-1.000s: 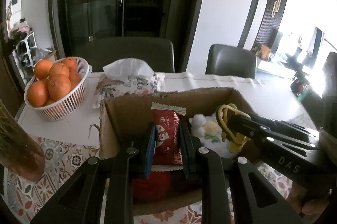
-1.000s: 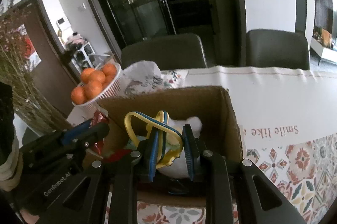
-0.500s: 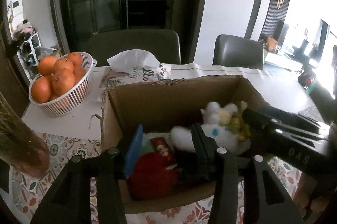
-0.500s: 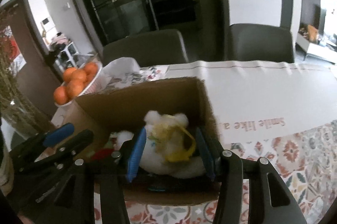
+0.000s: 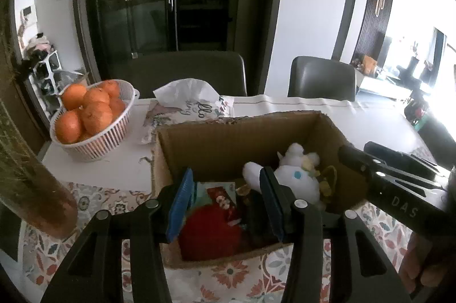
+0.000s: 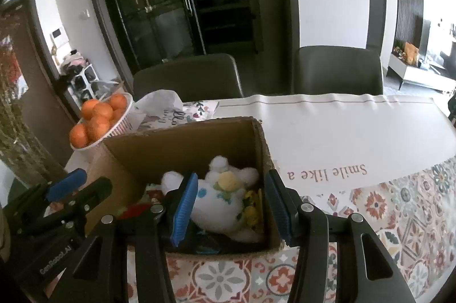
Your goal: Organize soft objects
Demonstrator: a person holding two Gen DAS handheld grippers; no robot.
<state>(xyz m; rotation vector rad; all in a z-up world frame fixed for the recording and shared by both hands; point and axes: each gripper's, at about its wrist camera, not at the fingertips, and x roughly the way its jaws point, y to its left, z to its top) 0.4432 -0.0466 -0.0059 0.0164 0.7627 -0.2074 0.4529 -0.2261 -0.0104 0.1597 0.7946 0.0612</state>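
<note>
A: Where are the soft things?

B: In the cardboard box (image 6: 258, 149) on the bench (image 6: 342, 132). The white plush toy (image 6: 222, 197) lies at the box's right end, a red plush (image 5: 211, 231) and a red packet (image 5: 223, 199) at its left.

A: And the claws?

B: The left claw (image 5: 226, 206) is spread wide above the red plush, gripping nothing. The right claw (image 6: 230, 213) is wide too, straddling the white toy without touching it. A basket of oranges (image 5: 91, 118) sits far left.
</note>
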